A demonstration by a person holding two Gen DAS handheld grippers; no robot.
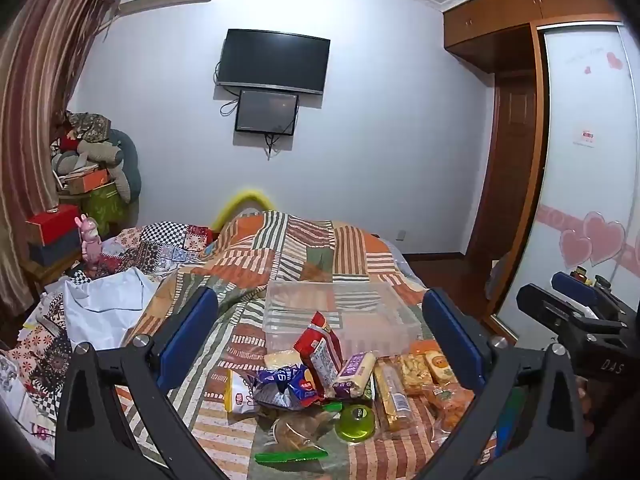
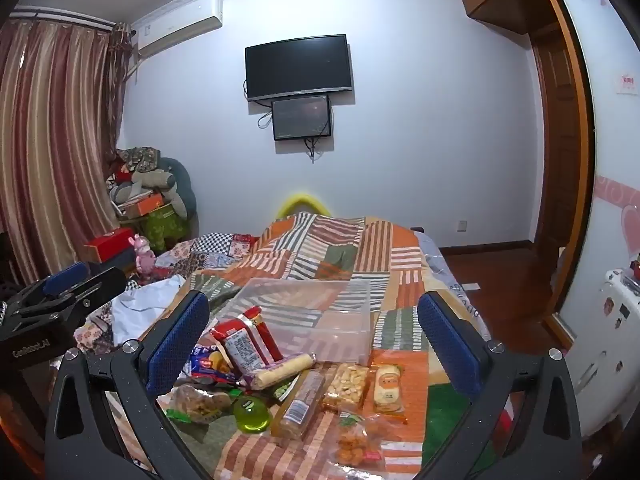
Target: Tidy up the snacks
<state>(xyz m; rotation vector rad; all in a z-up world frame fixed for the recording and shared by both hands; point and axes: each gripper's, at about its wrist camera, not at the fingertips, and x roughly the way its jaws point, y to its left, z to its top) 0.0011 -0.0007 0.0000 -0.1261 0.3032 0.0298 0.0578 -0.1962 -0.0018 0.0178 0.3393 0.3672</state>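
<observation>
The left gripper (image 1: 320, 332) and right gripper (image 2: 316, 334) both stand wide apart with nothing between their fingers, above a patchwork quilt (image 1: 280, 248). A heap of snacks (image 1: 320, 376) lies on the quilt just in front of a clear plastic bin (image 1: 340, 312). A long biscuit pack (image 2: 298, 404) points toward the bin, beside a green jelly cup (image 2: 251, 410).
</observation>
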